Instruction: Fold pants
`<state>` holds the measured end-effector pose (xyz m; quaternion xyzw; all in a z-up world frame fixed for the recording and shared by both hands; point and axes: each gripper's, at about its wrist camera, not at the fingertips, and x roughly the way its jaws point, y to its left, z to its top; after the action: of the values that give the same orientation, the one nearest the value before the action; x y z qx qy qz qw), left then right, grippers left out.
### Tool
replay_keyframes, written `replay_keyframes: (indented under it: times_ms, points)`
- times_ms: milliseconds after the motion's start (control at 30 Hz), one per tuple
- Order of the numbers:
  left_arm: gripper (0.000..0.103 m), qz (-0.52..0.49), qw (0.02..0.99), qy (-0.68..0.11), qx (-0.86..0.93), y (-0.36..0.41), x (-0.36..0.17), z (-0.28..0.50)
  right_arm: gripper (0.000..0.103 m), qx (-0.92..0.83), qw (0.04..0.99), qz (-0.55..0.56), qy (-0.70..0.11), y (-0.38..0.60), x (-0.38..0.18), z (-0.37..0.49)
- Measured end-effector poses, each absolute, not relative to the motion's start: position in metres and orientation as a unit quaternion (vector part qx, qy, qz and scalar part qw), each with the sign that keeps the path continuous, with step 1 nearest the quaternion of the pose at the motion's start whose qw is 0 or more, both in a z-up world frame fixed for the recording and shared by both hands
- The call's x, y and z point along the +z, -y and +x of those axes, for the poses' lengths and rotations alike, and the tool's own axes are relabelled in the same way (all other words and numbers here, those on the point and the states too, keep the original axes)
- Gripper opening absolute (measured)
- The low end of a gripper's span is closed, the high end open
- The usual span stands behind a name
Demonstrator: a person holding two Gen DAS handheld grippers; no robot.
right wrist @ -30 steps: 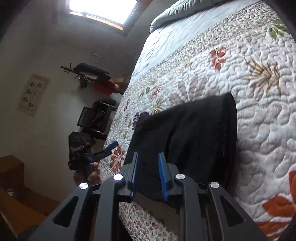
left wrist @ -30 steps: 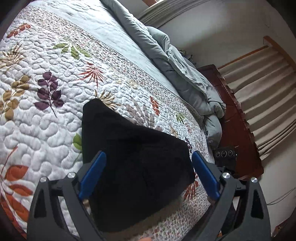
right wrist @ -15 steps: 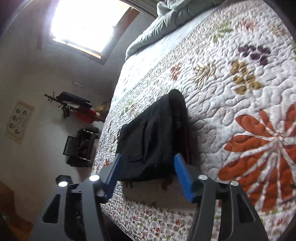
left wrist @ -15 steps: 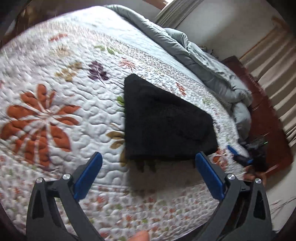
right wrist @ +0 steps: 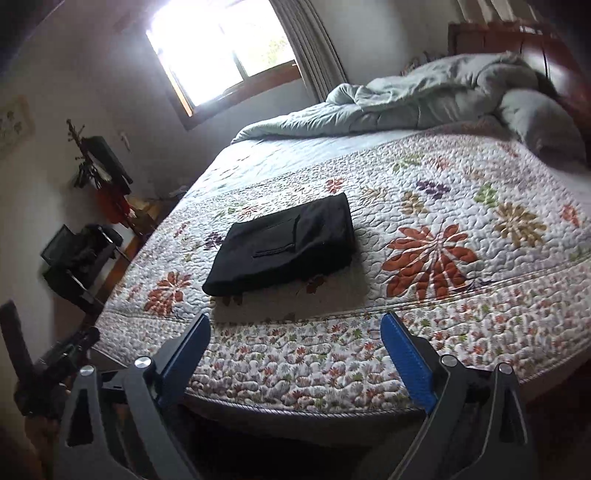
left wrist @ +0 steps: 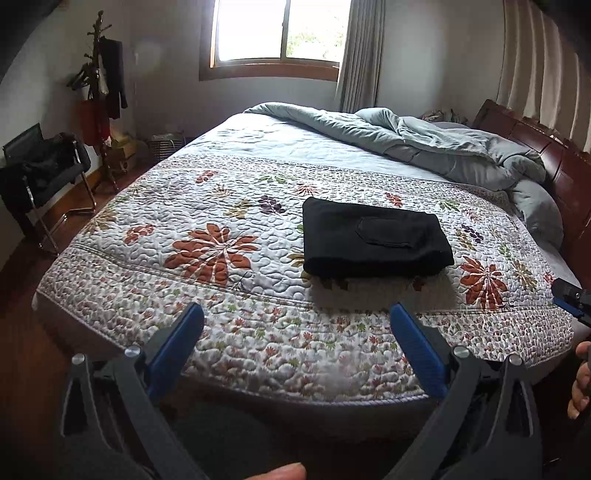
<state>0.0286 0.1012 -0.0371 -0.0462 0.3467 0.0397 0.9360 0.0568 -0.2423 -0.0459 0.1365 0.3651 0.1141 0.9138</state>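
The black pants lie folded into a flat rectangle on the flowered quilt, a back pocket facing up. The same bundle shows in the right wrist view near the bed's foot edge. My left gripper hangs open over the foot of the bed, well short of the pants, with nothing between its blue pads. My right gripper is likewise back from the pants; its jaws are opening wide and hold nothing. The right gripper's tip and a hand show at the left view's right edge.
A rumpled grey duvet is heaped at the head of the bed by the dark wooden headboard. A chair with dark clothes and a coat stand stand on the left under the window.
Both grippers have pulled back and up from the pants to beyond the bed's foot edge. The right gripper, nearly shut a second ago, has opened wide. The pants stay folded on the quilt.
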Motion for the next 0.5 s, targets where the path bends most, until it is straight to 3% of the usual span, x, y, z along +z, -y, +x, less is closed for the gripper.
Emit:
replay_keyframes:
  times_ms: [200,500]
  points:
    - [0.100,-0.055,0.940,-0.334,0.046,-0.088,-0.015,-0.030,0.099,0.093,0.941,0.041,-0.322,0.200,-0.008,-0.007]
    - [0.100,-0.031,0.945,-0.319,0.068,-0.070,0.012,-0.084,0.099,0.070,0.951,0.026,-0.301,0.183,0.015,-0.067]
